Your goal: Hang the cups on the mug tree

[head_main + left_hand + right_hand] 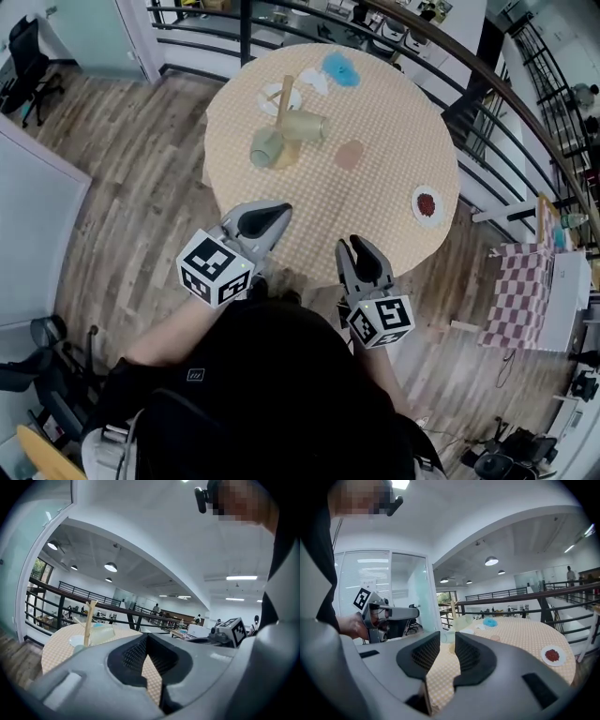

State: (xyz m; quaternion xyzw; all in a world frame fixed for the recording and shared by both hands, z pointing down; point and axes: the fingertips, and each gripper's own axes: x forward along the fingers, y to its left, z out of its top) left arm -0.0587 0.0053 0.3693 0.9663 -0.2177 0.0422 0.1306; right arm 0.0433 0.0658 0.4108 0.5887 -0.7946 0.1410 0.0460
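Person [272,375]: black top, filling the 6 o'clock part of the head view; one gripper in each hand.
Left gripper [284,212]: clenched, pads meeting at the tips, nothing between them; over the table's rim at 7 o'clock, pointing toward 2 o'clock.
Right gripper [352,246]: released, jaws a narrow gap apart, gap empty; over the table's rim at 6 o'clock, pointing toward 12 o'clock.
Table [394,122]: round, covered with a yellow checked cloth.
Mug tree [284,103]: wooden post, upright, at 10 o'clock on the table top, well apart from both grippers.
Upper cup [305,127]: pale green, turned on its side, touching the post at its 4 o'clock side; raised off the cloth in both gripper views.
Lower cup [265,147]: pale green, at 7 o'clock of the post, near its foot; hanging or resting on the cloth cannot be told.
Brown disc [349,154]: flat on the cloth near the table's centre, at 4 o'clock of the mug tree.
Small plate [427,204]: white, red contents, near the rim at 4 o'clock.
Blue item [340,67]: on the cloth at 12 o'clock.
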